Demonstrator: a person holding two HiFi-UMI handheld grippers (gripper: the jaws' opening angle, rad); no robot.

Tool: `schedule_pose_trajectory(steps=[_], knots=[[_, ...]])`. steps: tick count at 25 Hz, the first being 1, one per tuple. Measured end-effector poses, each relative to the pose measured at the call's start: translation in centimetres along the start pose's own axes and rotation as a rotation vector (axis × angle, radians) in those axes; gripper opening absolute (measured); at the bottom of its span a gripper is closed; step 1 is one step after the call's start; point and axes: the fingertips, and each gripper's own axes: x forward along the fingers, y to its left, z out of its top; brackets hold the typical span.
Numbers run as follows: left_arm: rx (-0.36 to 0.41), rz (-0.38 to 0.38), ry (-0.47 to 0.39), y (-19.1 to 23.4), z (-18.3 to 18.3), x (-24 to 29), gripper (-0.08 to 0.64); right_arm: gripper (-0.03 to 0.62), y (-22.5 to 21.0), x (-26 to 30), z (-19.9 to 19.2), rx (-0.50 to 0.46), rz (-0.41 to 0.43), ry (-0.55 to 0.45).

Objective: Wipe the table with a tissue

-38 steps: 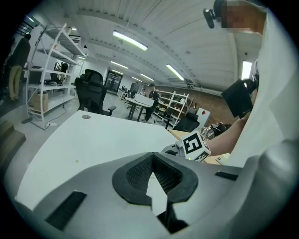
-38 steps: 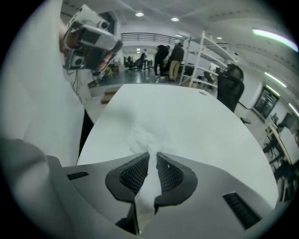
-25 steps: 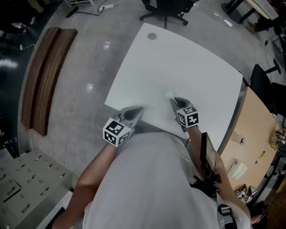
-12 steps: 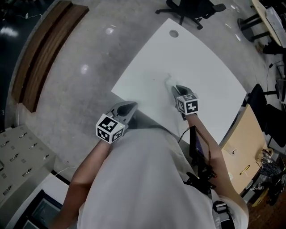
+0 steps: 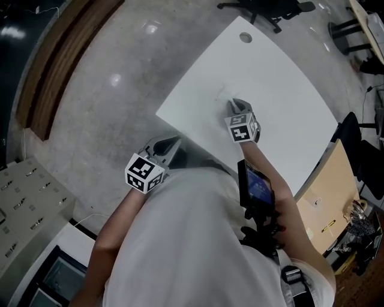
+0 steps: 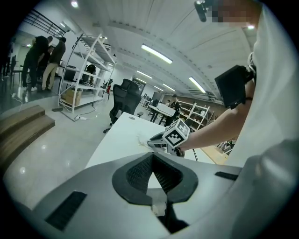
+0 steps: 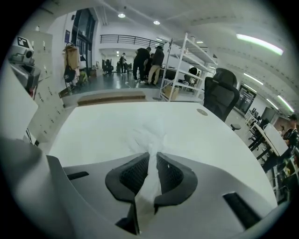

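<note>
The right tongs point(image 7: 153, 156) are clamped on a white tissue point(image 7: 148, 136). It runs up between the two pads and fans out in front of them, crumpled, onto the white bench point(image 7: 93, 126). In the head view these tongs point(image 5: 231, 103) point steeply down at the bench point(image 5: 276, 78), towards its left side, with the tissue point(image 5: 221, 96) at their tip. The left tongs point(image 6: 152, 155) are closed tip to tip with nothing between them. They point(image 5: 176, 140) sit by the bench's near edge, well apart from the tissue. An office chair point(image 5: 264, 9) stands past the far end.
</note>
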Motion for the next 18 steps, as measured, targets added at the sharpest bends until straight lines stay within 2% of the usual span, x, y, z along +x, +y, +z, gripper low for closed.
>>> schedule_pose_trajectory(steps=[6,9,12,16,18], knots=[[0.004,-0.006,0.015,1.1,0.0,-0.7,0.006,0.049,4.8,1.9,4.1,-0.073,0.087,-0.040],[0.012,-0.016,0.018,1.4,0.0,-0.7,0.006,0.049,6.7,2.1,4.8,-0.052,0.144,-0.045],[0.019,-0.032,0.025,1.3,0.1,-0.4,0.007,0.049,8.0,1.6,4.6,-0.033,0.210,-0.062],[0.030,-0.061,0.037,0.7,0.0,0.0,0.006,0.051,9.3,0.1,3.3,-0.148,0.308,-0.091],[0.036,-0.072,0.043,0.5,0.0,0.3,0.007,0.051,8.7,-0.5,1.9,-0.143,0.328,-0.080]])
